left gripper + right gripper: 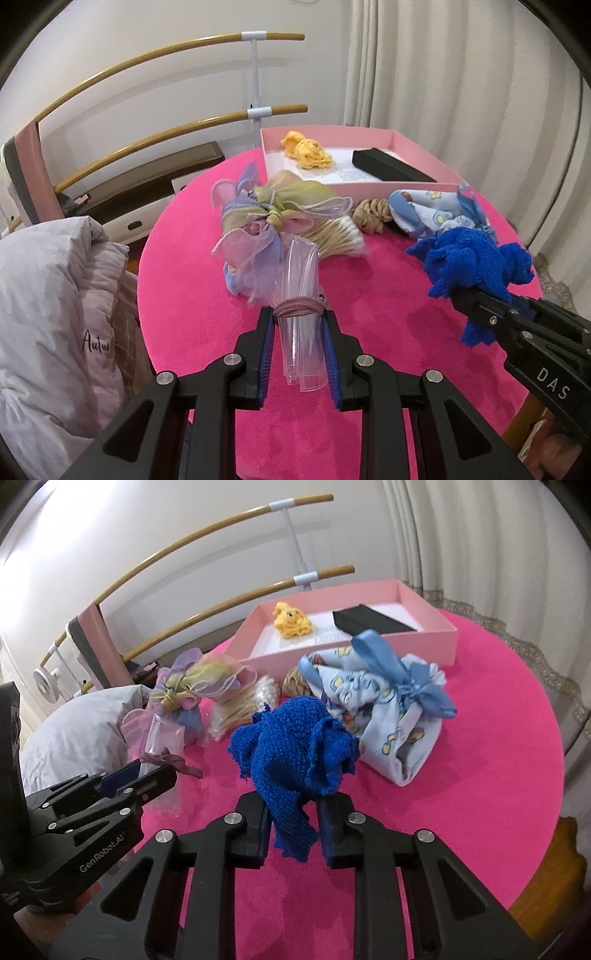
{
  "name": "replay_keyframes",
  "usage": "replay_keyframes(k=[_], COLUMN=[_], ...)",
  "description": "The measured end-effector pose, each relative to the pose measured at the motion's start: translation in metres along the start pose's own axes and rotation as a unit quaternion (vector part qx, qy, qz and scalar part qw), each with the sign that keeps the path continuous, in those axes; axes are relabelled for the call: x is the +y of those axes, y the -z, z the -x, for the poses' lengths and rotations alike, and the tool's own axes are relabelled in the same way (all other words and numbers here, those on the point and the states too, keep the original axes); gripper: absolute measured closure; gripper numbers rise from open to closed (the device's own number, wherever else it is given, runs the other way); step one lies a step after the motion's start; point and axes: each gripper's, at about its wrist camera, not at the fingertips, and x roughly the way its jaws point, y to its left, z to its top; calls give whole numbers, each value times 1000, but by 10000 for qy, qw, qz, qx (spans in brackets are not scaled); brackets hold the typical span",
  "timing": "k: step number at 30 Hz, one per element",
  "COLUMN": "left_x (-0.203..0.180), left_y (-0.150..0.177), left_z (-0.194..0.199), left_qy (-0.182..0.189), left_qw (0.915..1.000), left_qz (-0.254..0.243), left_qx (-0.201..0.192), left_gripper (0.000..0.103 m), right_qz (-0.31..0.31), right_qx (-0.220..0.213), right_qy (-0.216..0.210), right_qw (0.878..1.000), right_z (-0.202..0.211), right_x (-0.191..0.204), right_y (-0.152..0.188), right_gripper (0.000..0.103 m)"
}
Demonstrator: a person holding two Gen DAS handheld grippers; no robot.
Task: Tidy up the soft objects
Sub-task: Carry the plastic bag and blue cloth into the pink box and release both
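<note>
We count one pink tray [421,143] holding one yellow crochet piece [306,150] and one black box [390,165], plus one blue cloth [295,744], one printed pouch [384,716], one organza bundle [258,221] and two grippers.

The crumpled blue knitted cloth [295,746] hides the right gripper's fingertips. The tan fabric scrunchie [295,682] shows only partly behind the cartoon-print cloth bundle with blue ribbon [384,716]. The white padded jacket [51,332] is cut off at the left edge.

Bright, even indoor light, soft shadows, strong fisheye bending at dark corners, perhaps slight motion blur.
</note>
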Motion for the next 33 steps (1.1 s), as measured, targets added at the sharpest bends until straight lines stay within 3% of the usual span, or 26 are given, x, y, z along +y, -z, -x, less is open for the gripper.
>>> replay_keyframes(k=[8,24,33], left_x=[-7,-23,-21], left_y=[0,-17,-41], left_z=[25,100,105], left_qy=[-52,-30,-35], left_qw=[9997,9942,9924], left_qz=[-92,-272,-236], left_qx=[-220,-1041,-1207], left_gripper=[82,82,82], right_qz=[59,192,300], right_qx=[-309,-1070,-1224], right_qy=[-70,35,104], right_qw=[9995,9941,9920], right_z=[26,79,83], right_x=[7,11,11], right_y=[-6,-44,-68], right_gripper=[85,85,85])
